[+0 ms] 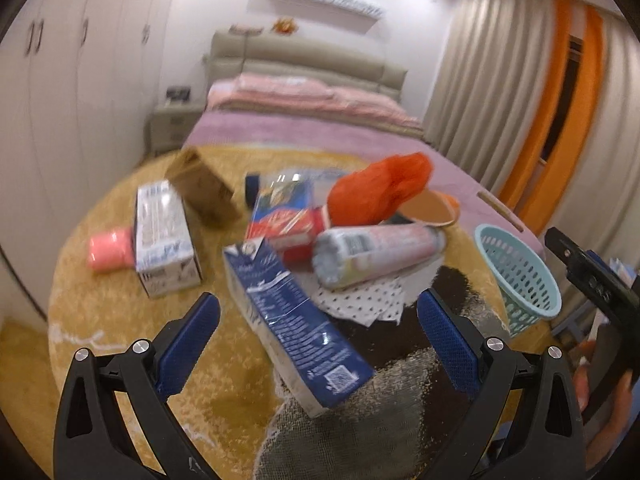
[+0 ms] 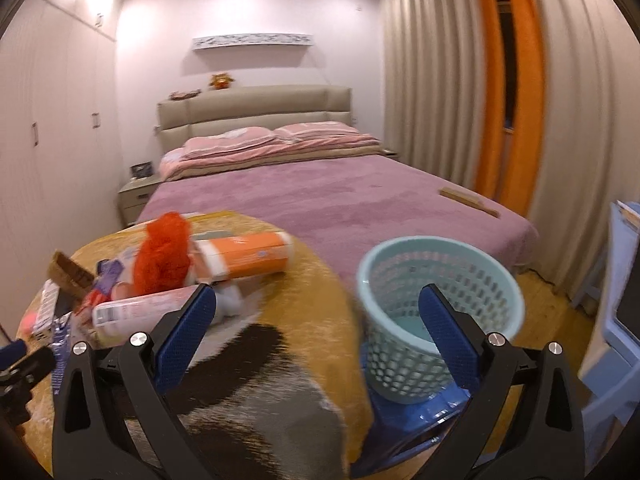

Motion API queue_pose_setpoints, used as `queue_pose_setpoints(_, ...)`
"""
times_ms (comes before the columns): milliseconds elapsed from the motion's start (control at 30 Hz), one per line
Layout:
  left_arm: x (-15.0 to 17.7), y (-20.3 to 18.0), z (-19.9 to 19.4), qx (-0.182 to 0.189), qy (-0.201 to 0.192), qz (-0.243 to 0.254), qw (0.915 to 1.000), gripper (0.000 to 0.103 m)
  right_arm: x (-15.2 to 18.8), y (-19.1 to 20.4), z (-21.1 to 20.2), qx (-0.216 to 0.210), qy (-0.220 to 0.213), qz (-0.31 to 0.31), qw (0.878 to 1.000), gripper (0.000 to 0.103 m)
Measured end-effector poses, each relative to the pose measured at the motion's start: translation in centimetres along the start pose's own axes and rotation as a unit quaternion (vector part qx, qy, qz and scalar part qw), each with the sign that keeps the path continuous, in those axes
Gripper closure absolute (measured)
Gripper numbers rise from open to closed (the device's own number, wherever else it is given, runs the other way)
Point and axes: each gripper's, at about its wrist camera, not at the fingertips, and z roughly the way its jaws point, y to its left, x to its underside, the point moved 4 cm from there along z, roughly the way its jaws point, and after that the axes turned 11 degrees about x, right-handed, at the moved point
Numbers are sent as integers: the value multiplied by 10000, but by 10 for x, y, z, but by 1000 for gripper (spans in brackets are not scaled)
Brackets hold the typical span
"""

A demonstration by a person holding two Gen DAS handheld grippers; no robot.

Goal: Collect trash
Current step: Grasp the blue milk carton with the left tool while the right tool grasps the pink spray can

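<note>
A pile of trash lies on a round table with a yellow furry cover (image 1: 120, 312). A blue carton (image 1: 296, 320) lies nearest my left gripper (image 1: 320, 324), which is open and empty just above its near end. Behind it are a pink-white tube (image 1: 376, 252), a red-blue packet (image 1: 284, 208), an orange bag (image 1: 380, 188), a white box (image 1: 164, 236), a brown box (image 1: 204, 188) and a pink cup (image 1: 108, 248). A teal perforated basket (image 2: 436, 300) stands empty at the table's right. My right gripper (image 2: 316, 320) is open and empty before it.
A bed with a purple cover (image 2: 320, 200) stands behind the table. Wardrobes (image 1: 60, 120) line the left wall, curtains (image 2: 440, 100) the right. The basket rests on a blue stool (image 2: 420, 420). A light blue piece of furniture (image 2: 616, 320) stands at far right.
</note>
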Motion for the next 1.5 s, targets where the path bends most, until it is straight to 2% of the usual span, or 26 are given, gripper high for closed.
queue_pose_setpoints(67,2,9,12,53,227,-236,9995,8,0,14,8,-191,137,-74,9997,6)
queue_pose_setpoints(133,6,13,24,76,449,-335,9984,13,0,26,18,-399,325,-140,9986,6)
queue_pose_setpoints(200,10,18,31,-1,565,-379,9977,15,2,39,24,-583,502,-178,9969,6)
queue_pose_setpoints(267,12,21,36,-72,626,-402,9972,18,6,59,29,-943,704,-255,9927,7)
queue_pose_setpoints(367,16,26,45,-79,821,-456,9955,27,9,87,33,-1292,933,-344,9866,7)
queue_pose_setpoints(500,18,30,49,110,942,-572,9938,36,8,119,37,-1559,1164,-359,9802,7)
queue_pose_setpoints(633,18,36,41,225,925,-575,9938,51,10,139,44,-1442,1525,-374,9770,7)
queue_pose_setpoints(733,16,43,35,313,904,-606,9936,57,15,144,54,-1395,1835,-230,9728,7)
queue_pose_setpoints(833,14,47,30,382,887,-649,9932,61,22,148,62,-1272,2049,-145,9704,7)
queue_pose_setpoints(967,12,49,27,400,860,-581,9938,63,28,153,75,-1270,2500,184,9597,7)
queue_pose_setpoints(1067,12,49,27,445,836,-540,9940,63,32,157,88,-1376,2883,582,9458,7)
queue_pose_setpoints(1200,12,47,29,507,835,-521,9938,63,38,162,102,-1347,3097,744,9383,7)
queue_pose_setpoints(1333,12,46,29,499,843,-491,9940,63,42,157,102,-1502,3136,752,9346,27)
queue_pose_setpoints(1500,12,41,31,486,871,-427,9941,63,43,141,88,-1842,3194,603,9276,39)
